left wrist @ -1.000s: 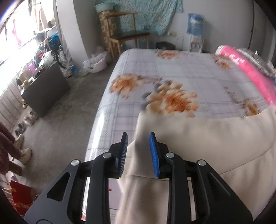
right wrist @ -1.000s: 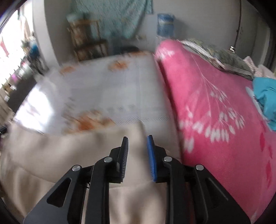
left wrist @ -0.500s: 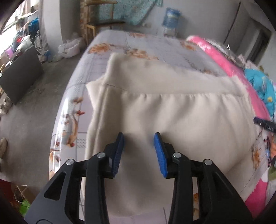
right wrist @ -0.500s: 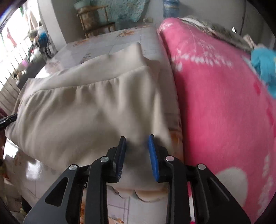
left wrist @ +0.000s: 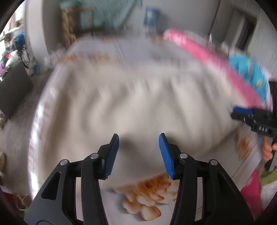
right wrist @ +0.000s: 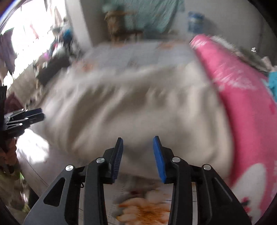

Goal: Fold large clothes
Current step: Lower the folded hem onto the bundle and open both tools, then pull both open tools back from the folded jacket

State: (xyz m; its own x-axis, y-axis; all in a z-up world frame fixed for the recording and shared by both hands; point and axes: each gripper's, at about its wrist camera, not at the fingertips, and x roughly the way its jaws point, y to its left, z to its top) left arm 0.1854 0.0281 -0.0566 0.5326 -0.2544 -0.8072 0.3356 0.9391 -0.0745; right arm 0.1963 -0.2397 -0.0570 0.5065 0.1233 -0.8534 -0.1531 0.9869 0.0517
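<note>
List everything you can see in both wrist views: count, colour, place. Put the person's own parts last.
cream garment: one, cream, spread across the bed, blurred
bed sheet: one, pale checked with orange flowers, under the garment
pink blanket: one, pink with white pattern, along the bed's right side
turquoise cloth: one, turquoise, on the pink blanket
water dispenser: one, blue bottle on top, by the far wall
wooden chair: one, brown, at the far wall
teal hanging cloth: one, teal, on the far wall
left hand-held gripper: one, black with blue pads, open, just been opening, nothing gripped
right hand-held gripper: one, black with blue pads, open, just been opening, nothing gripped
hand: one, holding the right hand-held gripper's handle
</note>
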